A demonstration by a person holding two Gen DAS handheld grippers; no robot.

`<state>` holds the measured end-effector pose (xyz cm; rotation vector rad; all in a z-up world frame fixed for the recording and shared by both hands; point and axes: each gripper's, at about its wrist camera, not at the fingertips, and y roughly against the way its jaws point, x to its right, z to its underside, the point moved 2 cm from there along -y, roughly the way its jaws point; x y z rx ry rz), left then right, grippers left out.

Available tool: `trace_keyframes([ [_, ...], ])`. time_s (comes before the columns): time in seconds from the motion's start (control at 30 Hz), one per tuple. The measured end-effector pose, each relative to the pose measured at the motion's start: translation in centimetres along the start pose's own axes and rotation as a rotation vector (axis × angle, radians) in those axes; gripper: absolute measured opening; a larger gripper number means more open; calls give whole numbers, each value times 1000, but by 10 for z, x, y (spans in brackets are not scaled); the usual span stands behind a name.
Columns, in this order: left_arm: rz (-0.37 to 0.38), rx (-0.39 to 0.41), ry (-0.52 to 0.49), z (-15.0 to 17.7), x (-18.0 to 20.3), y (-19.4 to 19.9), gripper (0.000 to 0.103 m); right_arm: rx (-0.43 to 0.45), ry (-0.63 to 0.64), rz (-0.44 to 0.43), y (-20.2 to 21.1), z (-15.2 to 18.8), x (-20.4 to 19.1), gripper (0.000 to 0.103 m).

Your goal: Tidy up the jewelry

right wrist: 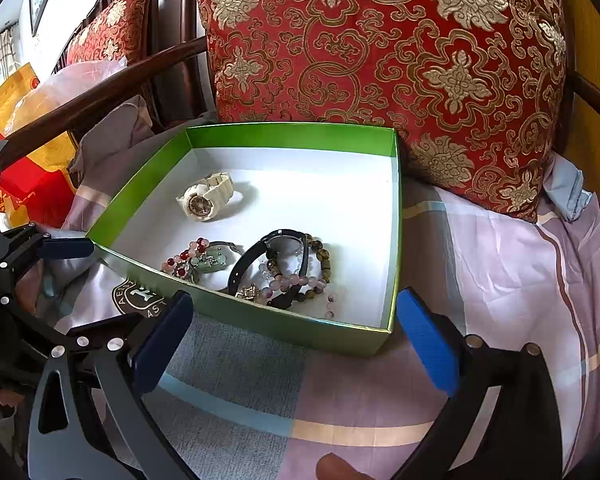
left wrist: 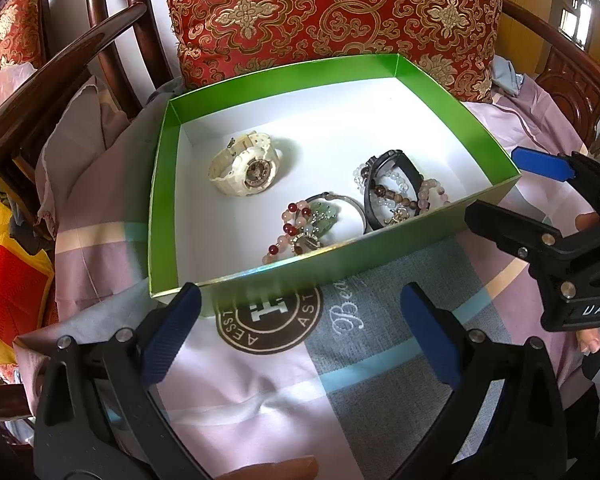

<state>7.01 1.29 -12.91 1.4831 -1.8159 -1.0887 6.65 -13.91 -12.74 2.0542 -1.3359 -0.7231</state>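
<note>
Each tool is a black plastic frame with 2 long arms ending in ribbed blue pads. On the left gripper (left wrist: 300,336) a round silver screw head sits behind each pad and another further back on each arm, with a triangular cut-out behind the left pad. The right gripper (right wrist: 296,340) is built alike; white letters "UAS" mark its black body behind the fingers.
</note>
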Motion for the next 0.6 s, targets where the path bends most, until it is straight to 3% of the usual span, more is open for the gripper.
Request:
trace_keyframes([
  [0.27,-47,83,78,-4,-13,1,101,48,-12,32,9,-3,5,102],
  [0.43,36,71,86,-7,-17,5,101,116,-88,41,23,-12,30,102],
  [0.5,40,71,101,-8,-21,7,101,155,-158,77,32,-16,53,102],
  [0.6,6,93,129,-8,-31,15,101,170,-307,226,35,-17,108,102],
])
